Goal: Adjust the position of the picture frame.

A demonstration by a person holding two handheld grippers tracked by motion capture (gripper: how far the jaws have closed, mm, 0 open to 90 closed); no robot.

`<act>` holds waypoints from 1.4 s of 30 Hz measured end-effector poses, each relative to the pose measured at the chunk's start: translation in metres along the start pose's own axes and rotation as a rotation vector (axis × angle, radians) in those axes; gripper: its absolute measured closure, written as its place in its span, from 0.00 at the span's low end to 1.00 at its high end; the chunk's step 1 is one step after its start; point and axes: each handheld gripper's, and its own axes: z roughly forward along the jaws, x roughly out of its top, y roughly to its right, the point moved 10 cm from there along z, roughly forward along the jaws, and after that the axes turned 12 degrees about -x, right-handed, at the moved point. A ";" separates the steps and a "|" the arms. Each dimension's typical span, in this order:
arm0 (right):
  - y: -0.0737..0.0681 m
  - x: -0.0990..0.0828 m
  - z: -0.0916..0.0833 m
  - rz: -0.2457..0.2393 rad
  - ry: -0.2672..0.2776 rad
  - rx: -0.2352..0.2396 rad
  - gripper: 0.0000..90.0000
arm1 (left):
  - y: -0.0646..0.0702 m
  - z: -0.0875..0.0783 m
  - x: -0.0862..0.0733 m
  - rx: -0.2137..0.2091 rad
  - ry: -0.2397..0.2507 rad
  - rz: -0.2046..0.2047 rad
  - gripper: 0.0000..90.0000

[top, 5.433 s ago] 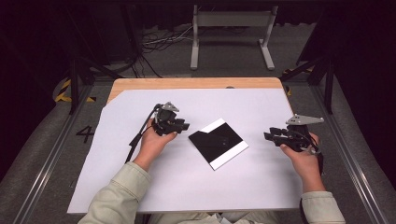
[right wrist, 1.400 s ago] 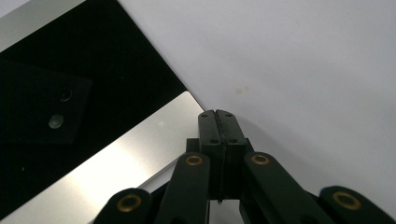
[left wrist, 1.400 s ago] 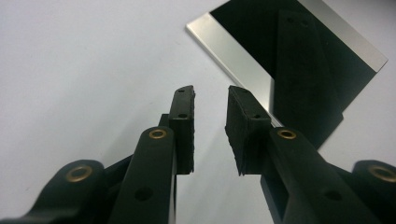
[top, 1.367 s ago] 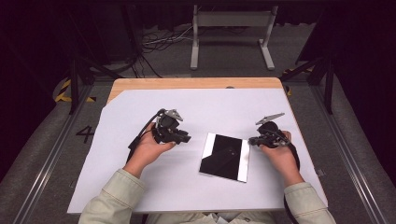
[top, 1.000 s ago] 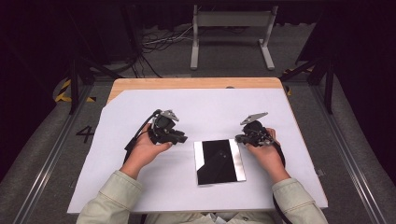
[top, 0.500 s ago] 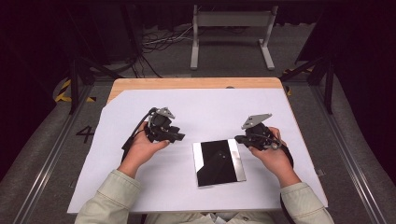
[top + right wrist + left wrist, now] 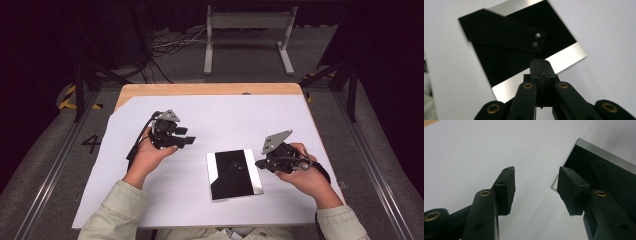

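Black and glossy, a flat rectangular plate [image 7: 234, 173] with silver strips along two opposite edges lies flat on the white sheet that covers the table [image 7: 225, 117]. Every place below is given relative to this plate.

A person sits at the near edge of the table with a tool in each hand. The right tool [image 7: 259, 163] is just beside the plate's right silver edge, at about its upper half. In the right gripper view its two black jaws are pressed fully together with nothing between them, and their tips point at the near silver strip; whether they touch the plate cannot be told. The left tool [image 7: 189, 141] hovers up and to the left of the plate, apart from it. In the left gripper view its jaws stand wide, with the plate's nearest corner [image 7: 554, 187] showing in the gap between them.

The step in hand looks like shifting or squaring the plate on the sheet. To do it well, the closed right tool should push low against the edge, slowly, so the tips do not ride up onto the glossy face. The left tool could steady the far corner.

No containers are on the table.
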 end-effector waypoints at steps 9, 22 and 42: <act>-0.026 -0.014 0.004 -0.072 -0.049 0.068 1.00 | 0.000 0.000 -0.001 -0.004 -0.001 -0.005 0.54; -0.052 -0.039 0.012 -0.116 -0.076 0.212 1.00 | 0.000 0.004 -0.003 -0.023 -0.014 -0.017 0.53; -0.058 -0.045 0.024 -0.156 -0.143 0.208 1.00 | -0.002 0.001 -0.003 -0.010 -0.010 -0.004 0.53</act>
